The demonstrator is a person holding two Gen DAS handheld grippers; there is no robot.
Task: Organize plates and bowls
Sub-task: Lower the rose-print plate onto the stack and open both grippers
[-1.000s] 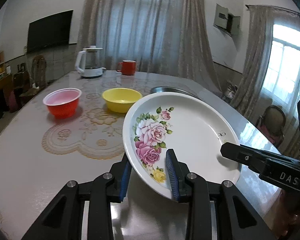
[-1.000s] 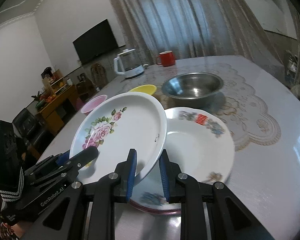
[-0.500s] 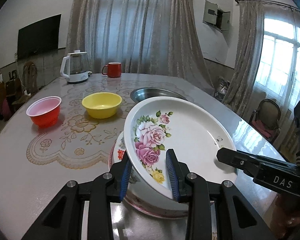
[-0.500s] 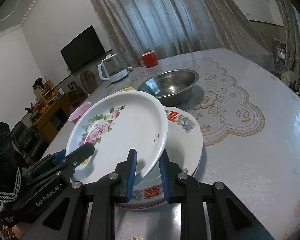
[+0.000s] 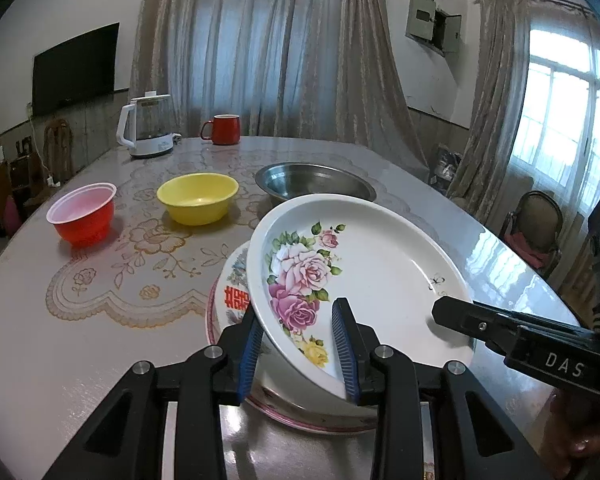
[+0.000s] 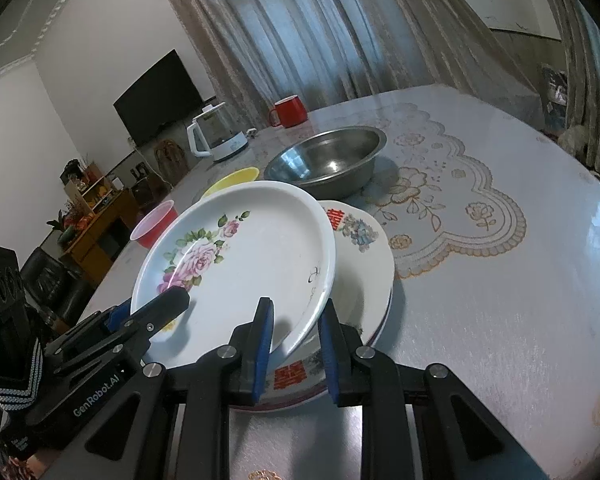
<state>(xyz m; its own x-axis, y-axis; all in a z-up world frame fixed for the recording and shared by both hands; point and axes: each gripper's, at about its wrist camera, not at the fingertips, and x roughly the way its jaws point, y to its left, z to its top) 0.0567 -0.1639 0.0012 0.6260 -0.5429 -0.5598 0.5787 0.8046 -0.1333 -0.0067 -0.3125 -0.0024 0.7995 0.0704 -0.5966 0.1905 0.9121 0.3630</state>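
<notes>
A white rose plate [image 5: 364, 264] is held tilted just over a stack of plates with red characters [image 5: 236, 296]. My left gripper [image 5: 300, 344] is shut on its near left rim. My right gripper [image 6: 296, 332] is shut on its opposite rim [image 6: 312, 308]. The plate also shows in the right wrist view [image 6: 240, 264], over the stack [image 6: 364, 280]. The right gripper's finger [image 5: 460, 318] shows in the left wrist view, and the left gripper's finger [image 6: 160, 308] in the right wrist view.
On the lace-patterned table [image 5: 100, 280] stand a red bowl [image 5: 82, 214], a yellow bowl [image 5: 198, 202], a steel bowl [image 5: 316, 186], a white kettle [image 5: 146, 130] and a red mug [image 5: 222, 130]. A chair [image 5: 538, 228] stands beyond the right edge.
Both grippers carried the rose plate to the right and lowered it over the plate stack, which now lies right under it.
</notes>
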